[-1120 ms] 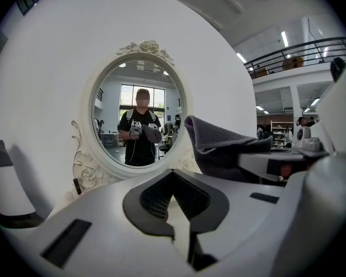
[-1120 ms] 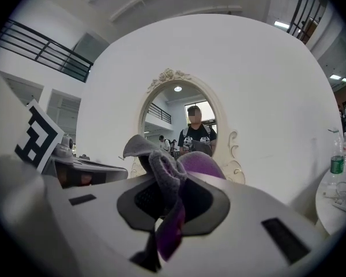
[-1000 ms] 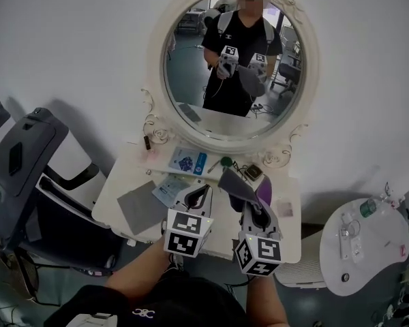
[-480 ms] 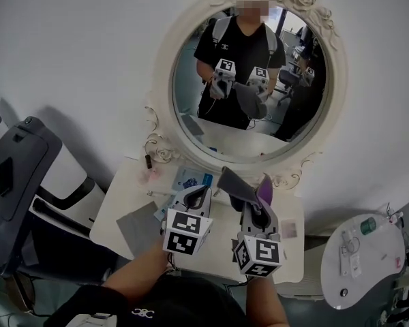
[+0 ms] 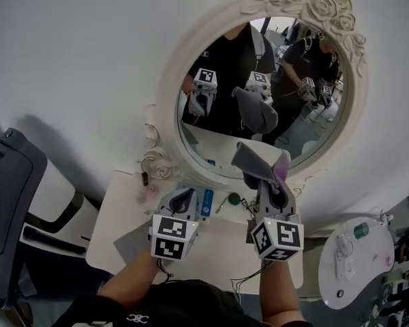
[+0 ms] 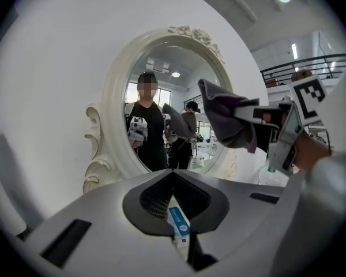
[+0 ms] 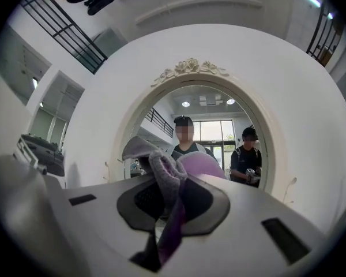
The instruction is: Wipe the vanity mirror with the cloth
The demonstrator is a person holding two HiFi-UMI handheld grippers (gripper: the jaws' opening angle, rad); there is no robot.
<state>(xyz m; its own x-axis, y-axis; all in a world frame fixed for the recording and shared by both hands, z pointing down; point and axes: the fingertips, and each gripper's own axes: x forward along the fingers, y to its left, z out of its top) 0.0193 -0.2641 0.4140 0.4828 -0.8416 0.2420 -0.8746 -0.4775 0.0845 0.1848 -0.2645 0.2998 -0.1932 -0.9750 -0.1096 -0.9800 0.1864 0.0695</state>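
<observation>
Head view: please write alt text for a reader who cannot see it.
The right gripper, shut on a grey and purple cloth, is held up before the ornate oval vanity mirror. The left gripper, shut and empty, hangs lower over the white vanity table.

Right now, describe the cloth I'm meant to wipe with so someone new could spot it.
Start at the white oval vanity mirror. In front of its lower edge the right gripper is raised; the cloth is the crumpled grey and purple bundle in its fingers, unlike the flat grey square lying on the table.
</observation>
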